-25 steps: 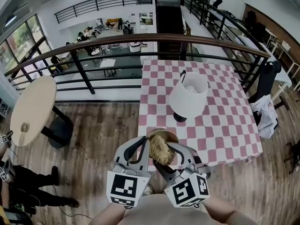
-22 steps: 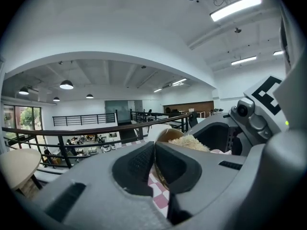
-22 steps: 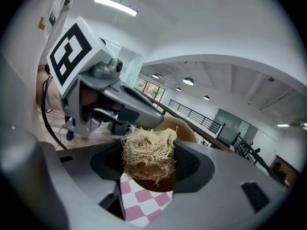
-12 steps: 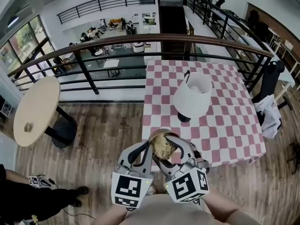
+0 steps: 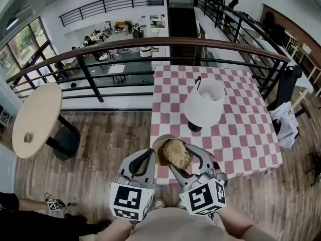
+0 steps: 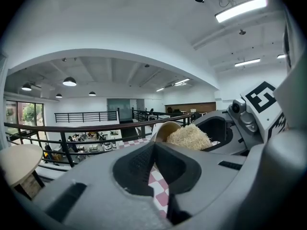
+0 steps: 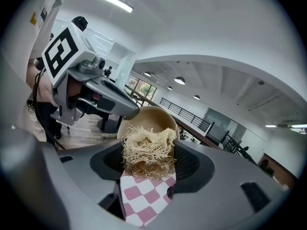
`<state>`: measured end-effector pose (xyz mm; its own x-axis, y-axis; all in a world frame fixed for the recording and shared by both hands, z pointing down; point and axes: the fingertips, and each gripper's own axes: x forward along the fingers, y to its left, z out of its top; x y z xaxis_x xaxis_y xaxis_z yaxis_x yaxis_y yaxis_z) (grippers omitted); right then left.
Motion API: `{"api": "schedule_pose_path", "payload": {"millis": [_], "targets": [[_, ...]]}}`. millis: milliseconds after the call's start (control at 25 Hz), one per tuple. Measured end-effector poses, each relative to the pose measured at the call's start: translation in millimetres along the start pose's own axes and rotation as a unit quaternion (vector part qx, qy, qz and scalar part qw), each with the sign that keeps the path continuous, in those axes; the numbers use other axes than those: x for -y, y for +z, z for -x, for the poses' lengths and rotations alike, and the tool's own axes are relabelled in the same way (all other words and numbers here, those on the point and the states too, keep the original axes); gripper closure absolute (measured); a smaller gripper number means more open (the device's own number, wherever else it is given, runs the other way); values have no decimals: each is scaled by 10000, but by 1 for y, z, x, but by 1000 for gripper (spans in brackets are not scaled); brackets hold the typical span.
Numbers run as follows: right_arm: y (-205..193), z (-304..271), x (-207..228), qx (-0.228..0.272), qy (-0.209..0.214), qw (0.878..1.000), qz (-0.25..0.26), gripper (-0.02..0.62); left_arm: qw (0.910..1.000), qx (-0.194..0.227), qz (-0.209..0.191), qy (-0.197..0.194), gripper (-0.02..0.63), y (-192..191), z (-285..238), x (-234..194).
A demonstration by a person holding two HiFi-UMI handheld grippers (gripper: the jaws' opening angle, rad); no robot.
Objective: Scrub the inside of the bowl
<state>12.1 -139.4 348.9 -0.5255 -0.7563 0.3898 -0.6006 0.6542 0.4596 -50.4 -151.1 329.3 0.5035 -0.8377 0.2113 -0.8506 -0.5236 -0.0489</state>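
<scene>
Bowl (image 5: 161,143) first: we see it, tan and tilted on its side, at the near edge of the checked table (image 5: 235,129), with its opening turned toward the right gripper (image 5: 181,160). We cannot tell whether it touches the cloth. A pale, stringy scrubber (image 5: 177,153) sits against the inside of the bowl. In the right gripper view the right gripper's jaws are closed on this scrubber (image 7: 146,150), with the bowl's hollow (image 7: 148,119) directly behind it. The left gripper (image 5: 153,157) comes in from the other side. In the left gripper view its jaws are brought together at their tips, pinching the bowl's rim (image 6: 165,128), with the scrubber just beyond. Farther along the table stands a lamp (image 5: 203,103) with a white shade, well apart from the bowl. Behind the table runs a dark railing (image 5: 150,41). To the left, on the wooden floor (image 5: 110,134), we see a round table (image 5: 35,119).
</scene>
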Motion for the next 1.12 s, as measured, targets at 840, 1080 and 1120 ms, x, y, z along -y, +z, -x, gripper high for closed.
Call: {"api": "schedule_pose_path", "payload": {"millis": [840, 1080, 1120], "targets": [[16, -12, -23, 548, 243, 9968, -521, 333, 9997, -141, -177, -108, 591, -19, 1, 3], [2, -6, -13, 346, 0, 9969, -701, 333, 9998, -100, -120, -126, 591, -19, 4, 3], [1, -6, -12, 330, -17, 9967, -738, 333, 9998, -94, -114, -111, 591, -18, 4, 2]]}}
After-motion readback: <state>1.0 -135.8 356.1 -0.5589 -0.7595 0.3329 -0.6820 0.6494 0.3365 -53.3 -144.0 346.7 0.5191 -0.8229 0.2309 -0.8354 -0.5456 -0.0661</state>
